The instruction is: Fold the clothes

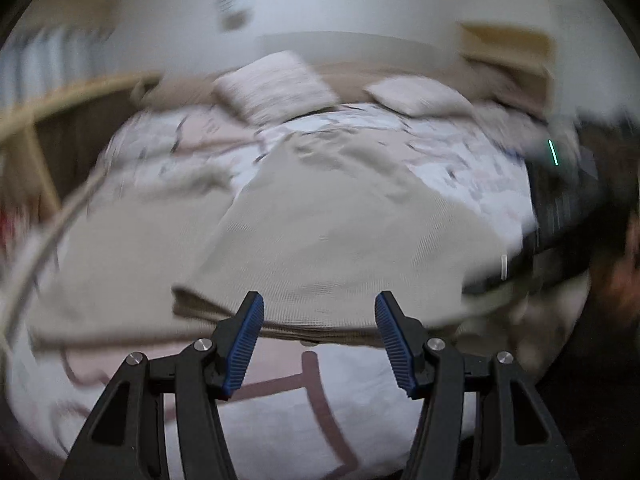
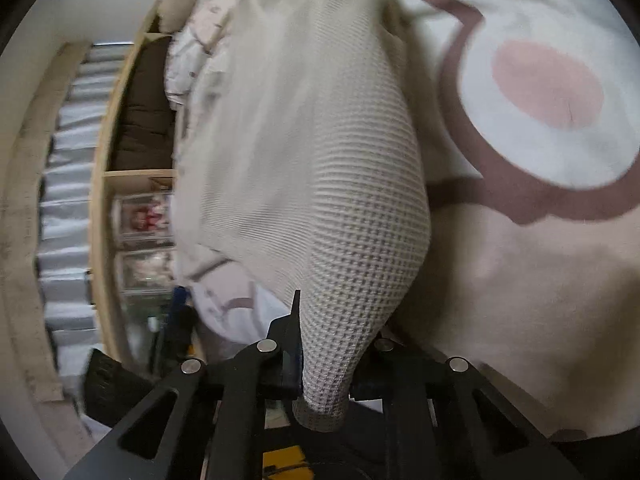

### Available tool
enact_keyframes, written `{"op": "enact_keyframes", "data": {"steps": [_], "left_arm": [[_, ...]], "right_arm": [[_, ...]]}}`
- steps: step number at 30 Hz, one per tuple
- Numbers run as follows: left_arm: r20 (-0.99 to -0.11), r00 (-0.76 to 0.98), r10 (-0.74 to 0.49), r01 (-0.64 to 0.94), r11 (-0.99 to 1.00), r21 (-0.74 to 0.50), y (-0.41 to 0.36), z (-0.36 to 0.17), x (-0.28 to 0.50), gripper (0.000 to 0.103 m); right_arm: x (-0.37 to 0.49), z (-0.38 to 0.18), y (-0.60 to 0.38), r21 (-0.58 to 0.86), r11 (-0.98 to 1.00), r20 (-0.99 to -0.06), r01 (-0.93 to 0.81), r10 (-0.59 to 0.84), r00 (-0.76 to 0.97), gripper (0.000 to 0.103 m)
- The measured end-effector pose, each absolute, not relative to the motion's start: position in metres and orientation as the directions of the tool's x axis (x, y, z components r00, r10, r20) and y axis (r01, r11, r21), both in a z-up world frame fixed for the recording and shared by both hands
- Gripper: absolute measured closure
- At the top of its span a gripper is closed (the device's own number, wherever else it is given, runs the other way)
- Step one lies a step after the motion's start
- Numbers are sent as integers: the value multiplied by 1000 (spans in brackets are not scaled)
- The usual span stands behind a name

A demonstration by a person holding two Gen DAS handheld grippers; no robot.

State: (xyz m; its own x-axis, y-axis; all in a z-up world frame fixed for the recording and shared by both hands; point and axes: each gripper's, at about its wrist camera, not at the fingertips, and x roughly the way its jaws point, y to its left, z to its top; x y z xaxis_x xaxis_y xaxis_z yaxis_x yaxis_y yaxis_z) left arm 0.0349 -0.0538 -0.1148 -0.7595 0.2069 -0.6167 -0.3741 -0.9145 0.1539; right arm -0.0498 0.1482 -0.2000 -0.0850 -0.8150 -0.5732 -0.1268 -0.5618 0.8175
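Note:
A beige waffle-knit garment (image 1: pixel 320 220) lies spread on the bed in the left wrist view, its folded near hem just beyond my fingertips. My left gripper (image 1: pixel 320 322) is open, its blue pads (image 1: pixel 246 340) apart with only the hem's edge and bedding seen between them. In the right wrist view the same beige garment (image 2: pixel 320 160) bunches into a narrow end that runs down between the jaws. My right gripper (image 2: pixel 326 332) is shut on this end; one black finger (image 2: pixel 289 322) shows at its left, and the cloth hides the other.
The bed cover (image 1: pixel 288 408) is white and pink with brown lines; a pink oval in a brown ring (image 2: pixel 548 84) shows on it. Two pillows (image 1: pixel 276 86) lie at the head. A wooden shelf (image 2: pixel 120 184) and a pale curtain (image 2: pixel 68 184) stand beside the bed. A dark object (image 1: pixel 560 208) sits at the right.

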Motion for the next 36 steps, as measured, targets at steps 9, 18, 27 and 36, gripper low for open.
{"op": "enact_keyframes", "data": {"steps": [9,18,27,36], "left_arm": [[-548,-821,161,-518,-615,595,-7,-153,41,45],[-491,-862,125,-501,-354,790,-8,-184,10,32],[-476,-876,77,-478,-271,835,-41,-181,-28,30],[-563,-825,53,-564,-133,815,-62,-194,-34,89]], "right_arm": [[-61,-152,159,882,-466,-471,-72,-874,-116,88],[-67,-140,156,890,-452,-457,-65,-882,-117,88],[-69,-138,152,876,-480,-483,-54,-871,-94,88],[-64,-150,136,810,-587,-586,-7,-809,-45,88]]}}
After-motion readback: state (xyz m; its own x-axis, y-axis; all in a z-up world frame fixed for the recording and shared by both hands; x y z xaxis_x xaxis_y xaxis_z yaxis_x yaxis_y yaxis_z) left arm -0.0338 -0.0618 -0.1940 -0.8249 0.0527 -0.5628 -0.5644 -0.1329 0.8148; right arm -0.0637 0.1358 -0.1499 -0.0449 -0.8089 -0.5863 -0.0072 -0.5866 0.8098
